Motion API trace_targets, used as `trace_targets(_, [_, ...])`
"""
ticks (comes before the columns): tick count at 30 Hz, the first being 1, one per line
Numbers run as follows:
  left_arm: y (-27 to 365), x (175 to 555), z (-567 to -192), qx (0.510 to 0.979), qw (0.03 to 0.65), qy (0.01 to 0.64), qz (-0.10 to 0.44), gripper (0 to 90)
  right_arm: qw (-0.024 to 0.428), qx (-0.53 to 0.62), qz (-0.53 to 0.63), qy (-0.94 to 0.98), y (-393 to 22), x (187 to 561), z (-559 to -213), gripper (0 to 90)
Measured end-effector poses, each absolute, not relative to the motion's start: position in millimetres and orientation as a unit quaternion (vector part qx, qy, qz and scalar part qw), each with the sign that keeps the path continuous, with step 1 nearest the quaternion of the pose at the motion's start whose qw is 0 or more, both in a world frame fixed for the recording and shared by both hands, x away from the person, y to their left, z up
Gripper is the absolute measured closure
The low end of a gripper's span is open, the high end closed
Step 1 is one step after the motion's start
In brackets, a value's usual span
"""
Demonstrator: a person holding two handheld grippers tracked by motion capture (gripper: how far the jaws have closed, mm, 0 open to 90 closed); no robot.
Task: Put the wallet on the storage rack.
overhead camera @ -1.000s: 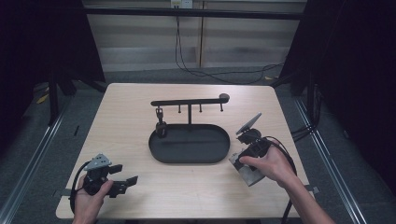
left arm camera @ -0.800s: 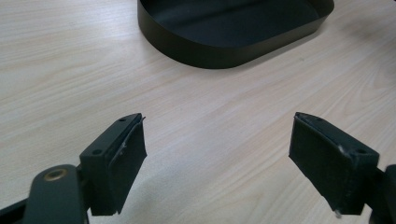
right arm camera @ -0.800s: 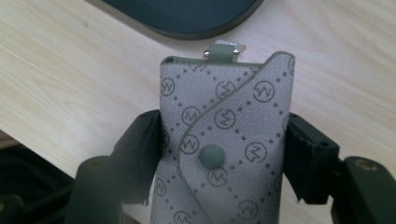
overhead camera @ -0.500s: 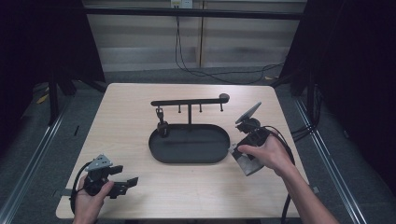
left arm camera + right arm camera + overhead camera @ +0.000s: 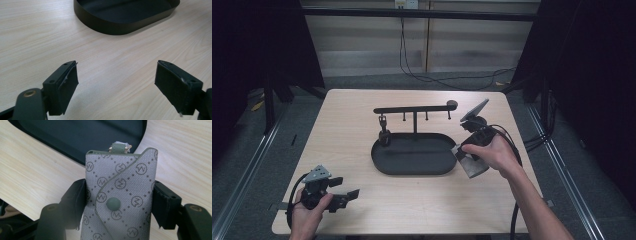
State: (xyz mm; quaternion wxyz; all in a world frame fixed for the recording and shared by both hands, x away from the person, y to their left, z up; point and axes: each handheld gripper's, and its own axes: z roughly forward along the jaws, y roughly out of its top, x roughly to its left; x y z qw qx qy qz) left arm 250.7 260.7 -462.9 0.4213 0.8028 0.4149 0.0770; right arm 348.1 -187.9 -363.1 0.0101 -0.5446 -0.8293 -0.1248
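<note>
Worktop (image 5: 342, 135): light wood, viewed from above.

Tray (image 5: 414, 155): black, oval, at the centre of the worktop. A black stand (image 5: 414, 109) rises at its far edge, with a horizontal bar carrying small hooks. One small dark item (image 5: 383, 131) hangs from the left end of the bar; it is too small to identify.

Right claw (image 5: 460, 152): held by the right hand (image 5: 492, 152) just right of the tray. Its jaws pinch a grey pouch (image 5: 120, 202) from both sides. The pouch carries a repeating circular monogram pattern, a curved flap and a green snap button (image 5: 113, 203). A green tab with metal fittings (image 5: 120, 147) projects from the pouch's far end. In the right gripper view that end overlaps the tray's rim (image 5: 62, 150). In the high view the pouch (image 5: 472, 165) sits just beside the tray's right end, near edge.

Left claw (image 5: 349, 195): held by the left hand (image 5: 307, 212) at the near left of the worktop, well apart from the tray. Its jaws are spread wide with nothing between them. The left gripper view shows bare worktop (image 5: 112, 72) between the jaws and the tray's near wall (image 5: 120, 23) beyond.
</note>
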Motion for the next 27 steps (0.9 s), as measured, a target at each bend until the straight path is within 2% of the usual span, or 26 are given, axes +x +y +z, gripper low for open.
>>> trace_targets(10, [260.6,250.8,-462.5,0.804,0.422,0.412,0.076,18.5,0.022,-0.557,-0.139,-0.818,-180.6,366.9,-363.4,35.4])
trace_targets(17, [260.5,250.6,-462.5,0.804,0.423,0.411,0.074,18.5,0.007,-0.577,-0.171,-0.799,-181.5,375.9,-363.8,35.5])
trace_targets(27, [260.3,250.7,-462.3,0.802,0.425,0.413,0.076,18.5,0.034,-0.605,-0.235,-0.760,-184.7,385.1,-372.6,35.5])
